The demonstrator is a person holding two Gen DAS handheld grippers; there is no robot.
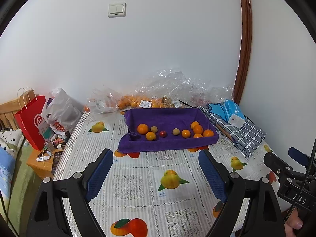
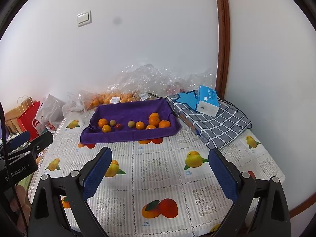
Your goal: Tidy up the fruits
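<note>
Both grippers hang over the desk, which is covered in a white plastic cloth with printed fruit pictures [image 1: 138,169], both angled down toward the tray. Left gripper [image 1: 156,165]: jaws spread wide, blue textured pads [image 1: 100,173] facing each other, nothing between them, released. Right gripper [image 2: 160,165]: same, jaws wide apart, empty; in the left wrist view it shows only as a black body at the right edge [image 1: 292,169], with a fingertip of the person's hand below it. The fruits sit in a rectangular tray lined with a purple towel [image 1: 167,146] at the far middle of the desk. Inside, left group: large orange [image 1: 142,128], smaller orange [image 1: 150,135] just in front of it, a tan-brown round fruit [image 1: 154,129] beside them, and a small red fruit [image 1: 163,133] near the front wall. Middle: second tan round fruit [image 1: 176,132] next to an orange [image 1: 186,133]. Right corner: cluster of four oranges [image 1: 199,130] touching each other. Behind the tray, against the white wall, crumpled clear plastic bags [image 1: 173,86] hold more oranges [image 1: 128,101], with price labels showing. Right of the tray: folded grey-and-white checked cloth [image 1: 241,136] with a blue-and-white tissue pack [image 1: 234,112] lying on top. Left of the desk: red paper shopping bag with rope handles [image 1: 31,120] and a white plastic bag [image 1: 61,110] beside it, with small bottles on a low wooden cabinet [image 1: 39,164].
</note>
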